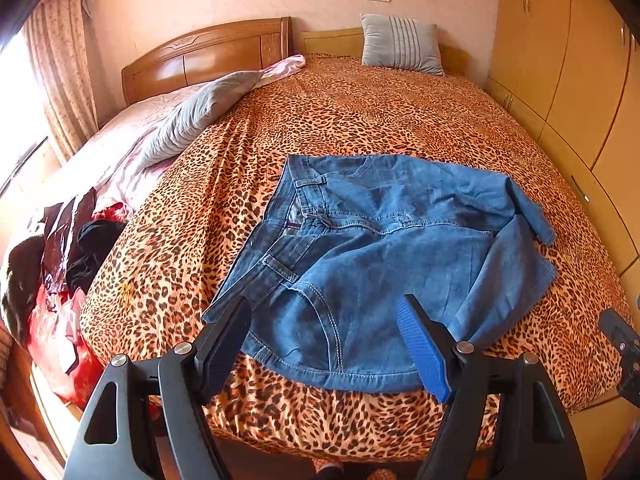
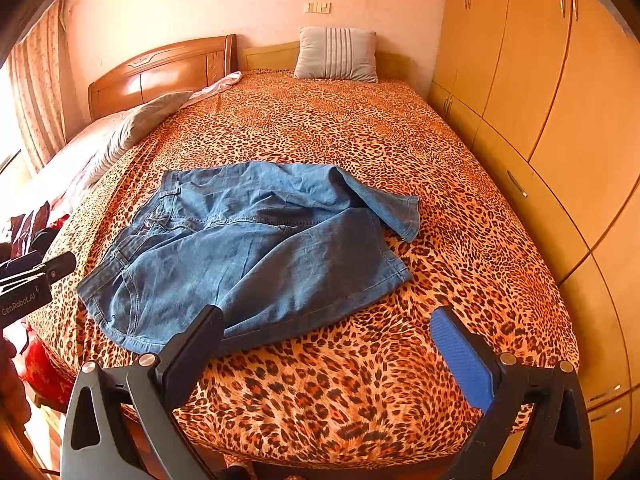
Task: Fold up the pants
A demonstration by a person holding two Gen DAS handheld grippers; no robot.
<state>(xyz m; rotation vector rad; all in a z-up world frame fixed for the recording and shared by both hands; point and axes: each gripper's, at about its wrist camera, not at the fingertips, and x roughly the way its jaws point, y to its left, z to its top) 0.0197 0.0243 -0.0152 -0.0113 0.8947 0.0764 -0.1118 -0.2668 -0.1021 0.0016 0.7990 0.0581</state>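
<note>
I had both grippers raised over the near edge of the bed (image 2: 400,140), and neither one held anything. The left gripper (image 1: 324,312) had its jaws spread wide, one black finger (image 1: 224,344) on the left and the blue-padded finger (image 1: 424,352) on the right, hanging above the near hem of the jeans (image 1: 384,256). I could not tell whether its tips touched the cloth. The right gripper (image 2: 328,320) was just as wide apart. Its left finger sat over the near edge of the denim, and its blue-padded finger stood over bare bedspread, to the right of the garment.

The jeans (image 2: 256,248) lay on the leopard-print bedspread (image 1: 360,112), in the near half of the bed. They were already folded into a short, wide bundle. The waistband with its belt loops was at the left, and one loose leg end flopped out at the far right (image 2: 400,212). The top layer was wrinkled rather than flat.

A striped grey pillow (image 2: 336,54) leaned against the headboard at the far end. Another grey pillow (image 1: 200,112) lay on pink bedding along the left side, near a wooden headboard (image 1: 208,52). A heap of red and dark clothes (image 1: 64,264) sat at the near left. Wooden wardrobes (image 2: 540,92) ran along the right wall. From the right wrist view I saw part of the left gripper's body at the left edge.
</note>
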